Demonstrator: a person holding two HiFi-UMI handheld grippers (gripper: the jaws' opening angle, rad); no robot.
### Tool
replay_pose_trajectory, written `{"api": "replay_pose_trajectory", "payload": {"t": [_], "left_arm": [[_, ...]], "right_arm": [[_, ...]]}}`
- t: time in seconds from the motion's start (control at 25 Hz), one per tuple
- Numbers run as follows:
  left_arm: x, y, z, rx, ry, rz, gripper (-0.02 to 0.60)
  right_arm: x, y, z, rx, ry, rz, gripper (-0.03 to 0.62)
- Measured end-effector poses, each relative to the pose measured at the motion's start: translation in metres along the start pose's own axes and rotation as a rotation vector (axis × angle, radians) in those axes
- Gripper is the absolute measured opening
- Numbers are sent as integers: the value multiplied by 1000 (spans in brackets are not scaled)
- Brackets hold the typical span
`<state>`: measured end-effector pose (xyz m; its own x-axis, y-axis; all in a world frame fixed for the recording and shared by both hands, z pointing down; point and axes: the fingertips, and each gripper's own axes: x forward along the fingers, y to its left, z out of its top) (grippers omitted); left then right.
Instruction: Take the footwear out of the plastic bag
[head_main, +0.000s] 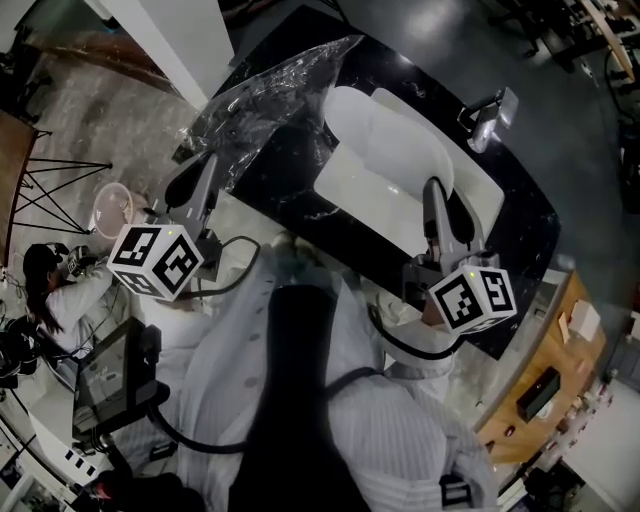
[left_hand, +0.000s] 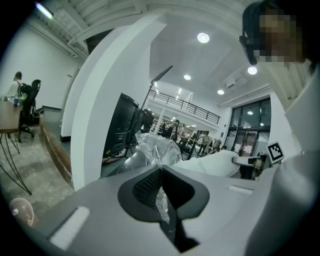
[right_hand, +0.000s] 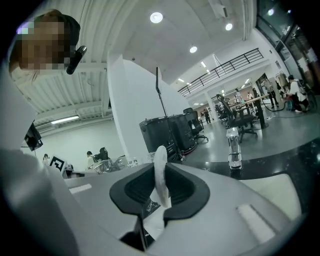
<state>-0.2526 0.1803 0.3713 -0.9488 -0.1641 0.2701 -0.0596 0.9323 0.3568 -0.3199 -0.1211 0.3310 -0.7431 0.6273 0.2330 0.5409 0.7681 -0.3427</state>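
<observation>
Person: pale, finely striped long-sleeved shirt (head_main: 400, 440); broad black strap (head_main: 300, 380) down the front. Left gripper (head_main: 203, 168) and right gripper (head_main: 435, 190): grey moulded bodies, black ribbed pads (left_hand: 145, 187), white cubes (head_main: 155, 260) bearing black square markers, black cables (head_main: 225, 285).

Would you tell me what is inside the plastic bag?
Only the black table shows through the plastic bag; the white footwear lies beside it. The bag's pinched end is hidden by the left gripper.
</observation>
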Motion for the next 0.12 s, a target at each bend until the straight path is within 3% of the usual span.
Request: {"api": "replay_pose_trajectory", "payload": {"t": [0.12], "left_arm": [[1, -3, 3, 1, -7, -5, 2]], "right_arm": [[-1, 1, 1, 18, -2, 9, 72]]}}
